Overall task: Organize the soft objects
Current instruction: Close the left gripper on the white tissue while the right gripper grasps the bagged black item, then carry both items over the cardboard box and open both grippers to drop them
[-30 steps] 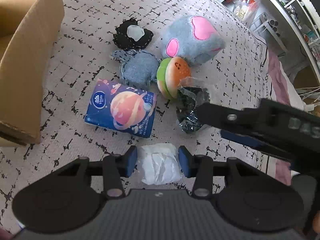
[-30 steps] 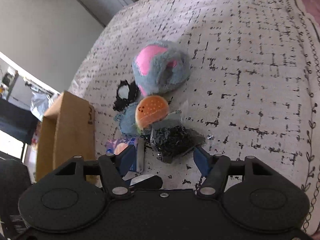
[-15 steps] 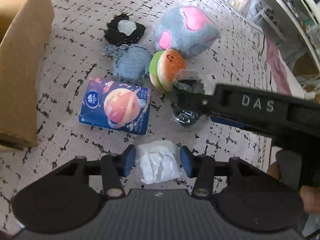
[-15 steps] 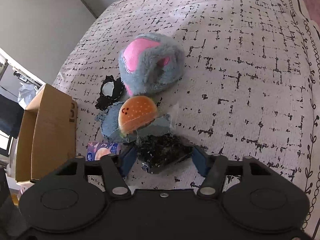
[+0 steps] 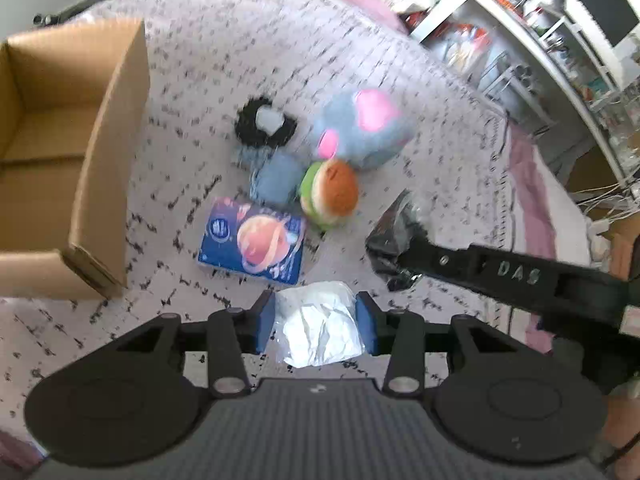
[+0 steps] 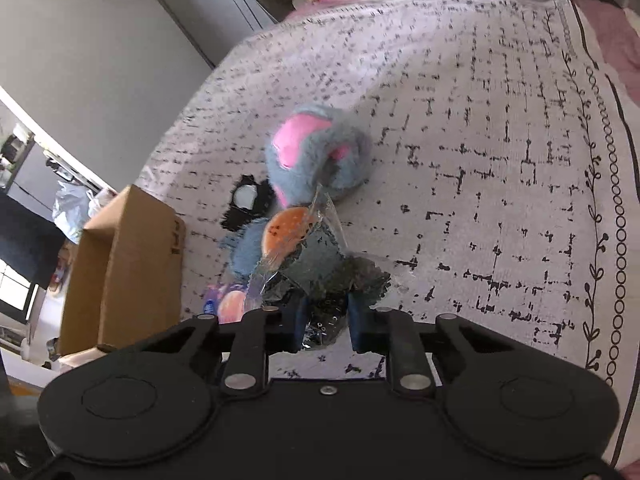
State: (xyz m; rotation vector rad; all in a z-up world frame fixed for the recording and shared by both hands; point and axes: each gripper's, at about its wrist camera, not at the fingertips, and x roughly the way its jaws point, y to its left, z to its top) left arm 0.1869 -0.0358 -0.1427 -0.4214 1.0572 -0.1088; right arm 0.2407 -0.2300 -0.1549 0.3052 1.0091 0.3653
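My left gripper (image 5: 316, 322) is shut on a white crumpled packet (image 5: 320, 330) and holds it above the bedspread. My right gripper (image 6: 324, 322) is shut on a clear bag of black stuff (image 6: 320, 272), which also shows in the left wrist view (image 5: 390, 236), lifted off the bed. On the bed lie a blue tissue pack (image 5: 252, 240), a burger plush (image 5: 330, 192), a grey-and-pink plush (image 5: 362, 128), a blue denim pouch (image 5: 276, 178) and a black-and-white pad (image 5: 264, 122).
An open cardboard box (image 5: 100, 152) stands at the left on the patterned bedspread (image 6: 500, 160); it also shows in the right wrist view (image 6: 120, 268). White shelves (image 5: 540, 40) with clutter stand beyond the bed at the right.
My right gripper closed on the black bag and raised it off the bed. My left gripper lifted with the white packet; the box came more into view.
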